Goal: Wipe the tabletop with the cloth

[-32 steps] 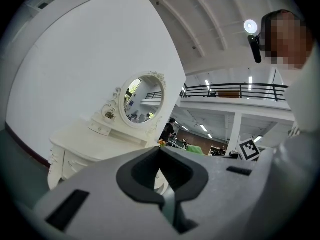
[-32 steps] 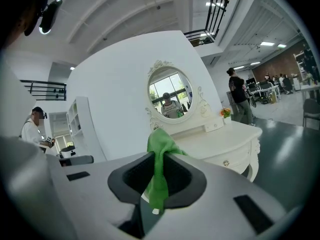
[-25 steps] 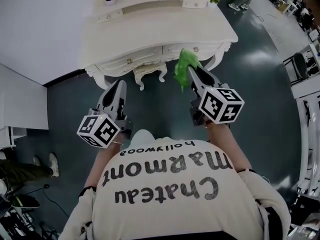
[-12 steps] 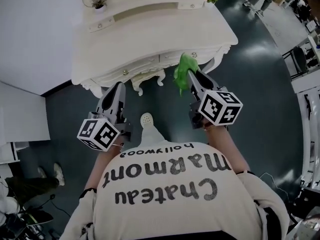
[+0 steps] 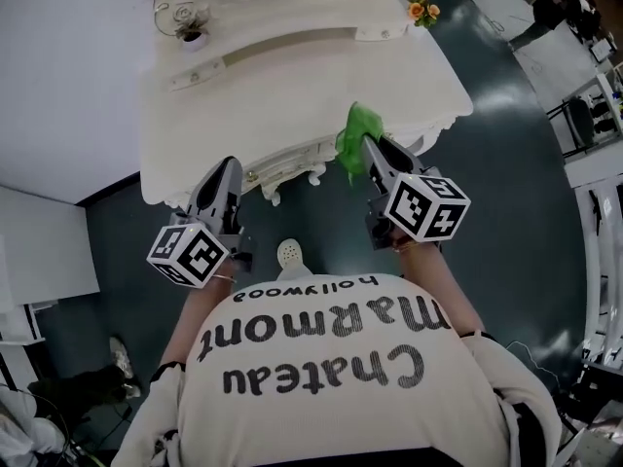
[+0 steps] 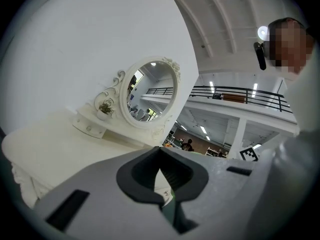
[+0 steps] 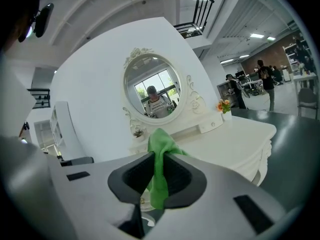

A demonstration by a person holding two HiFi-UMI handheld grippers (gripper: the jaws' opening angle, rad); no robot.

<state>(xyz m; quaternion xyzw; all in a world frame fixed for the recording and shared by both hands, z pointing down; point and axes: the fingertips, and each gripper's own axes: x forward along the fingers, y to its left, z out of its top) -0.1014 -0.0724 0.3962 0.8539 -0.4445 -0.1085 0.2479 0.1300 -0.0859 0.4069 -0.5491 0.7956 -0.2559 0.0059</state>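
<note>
A green cloth (image 5: 352,136) hangs from my right gripper (image 5: 368,147), which is shut on it at the front edge of the white dressing table (image 5: 292,76). In the right gripper view the cloth (image 7: 160,156) is pinched between the jaws of the right gripper (image 7: 159,159) and droops below them, with the tabletop (image 7: 235,134) just beyond. My left gripper (image 5: 230,165) hovers over the table's front left edge. Seen from its own camera, the left gripper (image 6: 160,153) has its jaws together with nothing in them.
An oval mirror (image 7: 152,91) stands at the table's back. A small pot of orange flowers (image 5: 421,10) sits at the back right and a little green plant (image 5: 192,29) at the back left. Dark floor (image 5: 506,183) lies to the right; a white wall (image 5: 68,66) to the left.
The person has stepped closer to the table. Both grippers, earlier over the floor in front of the drawers, now reach its front edge. The cloth stays pinched in the right gripper.
</note>
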